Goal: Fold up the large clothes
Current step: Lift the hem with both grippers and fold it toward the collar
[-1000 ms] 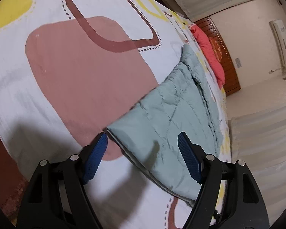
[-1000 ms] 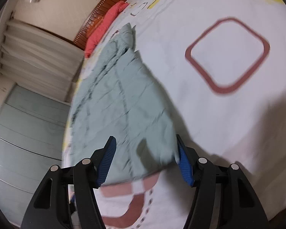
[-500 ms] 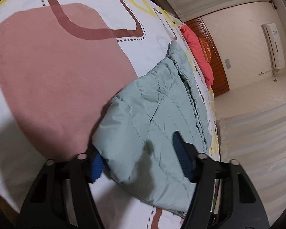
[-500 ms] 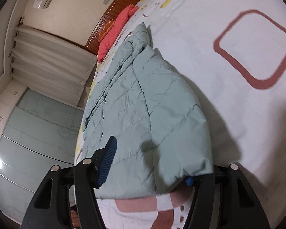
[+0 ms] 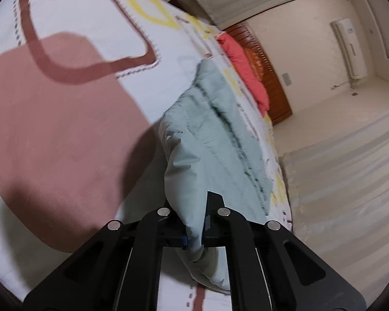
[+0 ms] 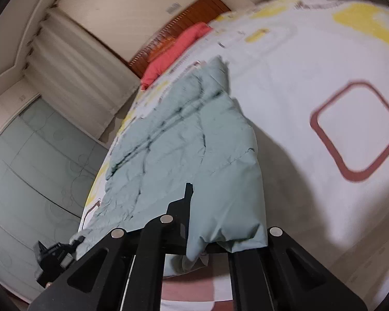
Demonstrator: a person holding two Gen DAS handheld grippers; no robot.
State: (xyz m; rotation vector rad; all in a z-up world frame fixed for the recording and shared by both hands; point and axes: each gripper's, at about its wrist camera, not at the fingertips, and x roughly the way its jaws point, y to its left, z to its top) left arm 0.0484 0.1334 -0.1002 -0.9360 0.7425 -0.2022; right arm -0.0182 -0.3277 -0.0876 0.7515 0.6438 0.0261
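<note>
A pale green quilted jacket point(image 5: 207, 134) lies lengthwise on the bed, also in the right wrist view point(image 6: 189, 140). My left gripper point(image 5: 194, 223) is shut on the jacket's near left corner, and the cloth bulges out between its jaws. My right gripper point(image 6: 210, 223) is shut on the near right corner, and the cloth drapes over the right finger and hides it. Both corners are lifted a little off the bedspread. The other gripper point(image 6: 57, 256) shows at the lower left of the right wrist view.
The bedspread point(image 5: 64, 119) is white with pink and yellow shapes, also in the right wrist view point(image 6: 324, 64). A red pillow point(image 5: 243, 59) lies by the wooden headboard point(image 5: 275, 88). Curtains point(image 6: 72, 67) and a glass wardrobe point(image 6: 33, 168) stand beside the bed.
Both grippers went from open around the jacket's near corners to shut on them. The near edge has risen off the bed.
</note>
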